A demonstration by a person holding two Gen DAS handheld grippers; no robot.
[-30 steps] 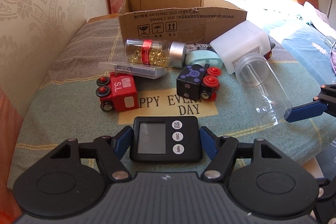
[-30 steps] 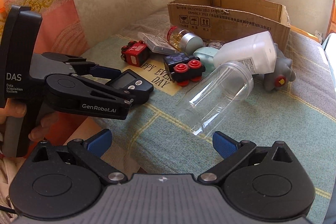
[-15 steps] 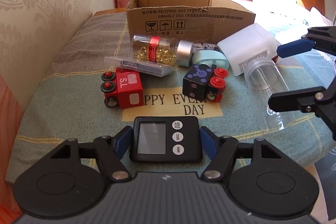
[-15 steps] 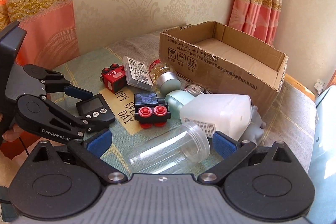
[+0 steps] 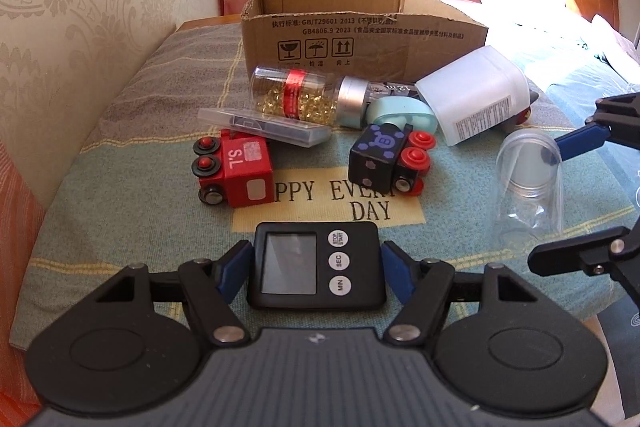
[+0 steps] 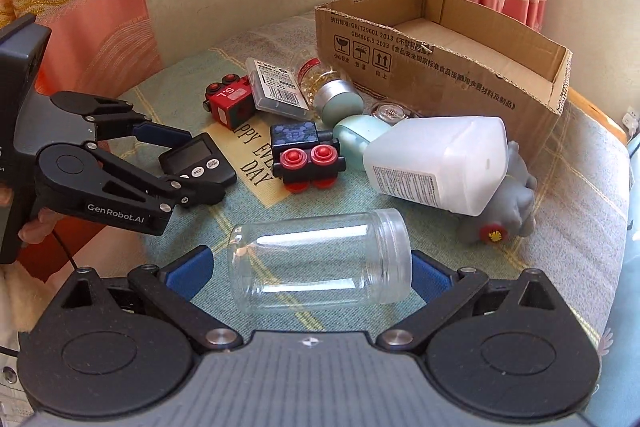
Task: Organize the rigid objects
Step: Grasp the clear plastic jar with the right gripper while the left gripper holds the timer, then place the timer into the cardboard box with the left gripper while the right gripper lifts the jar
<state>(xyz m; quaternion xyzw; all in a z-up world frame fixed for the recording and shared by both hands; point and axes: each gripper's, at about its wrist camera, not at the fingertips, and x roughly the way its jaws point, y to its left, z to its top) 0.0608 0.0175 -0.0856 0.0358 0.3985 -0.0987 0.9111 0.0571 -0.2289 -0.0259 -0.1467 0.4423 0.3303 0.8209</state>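
My left gripper straddles a black digital timer lying on the cloth; its blue pads sit close to the timer's sides, with small gaps showing. The timer also shows in the right wrist view. My right gripper is open around a clear plastic jar lying on its side, a blue pad at each end. The jar shows in the left wrist view. An open cardboard box stands at the back.
On the cloth lie a red toy block car, a black toy car with red wheels, a capsule bottle, a flat clear case, a mint case, a white jug and a grey toy. Wall at left.
My right gripper has come down over the clear jar, which now lies between its pads. The left gripper stays around the timer.
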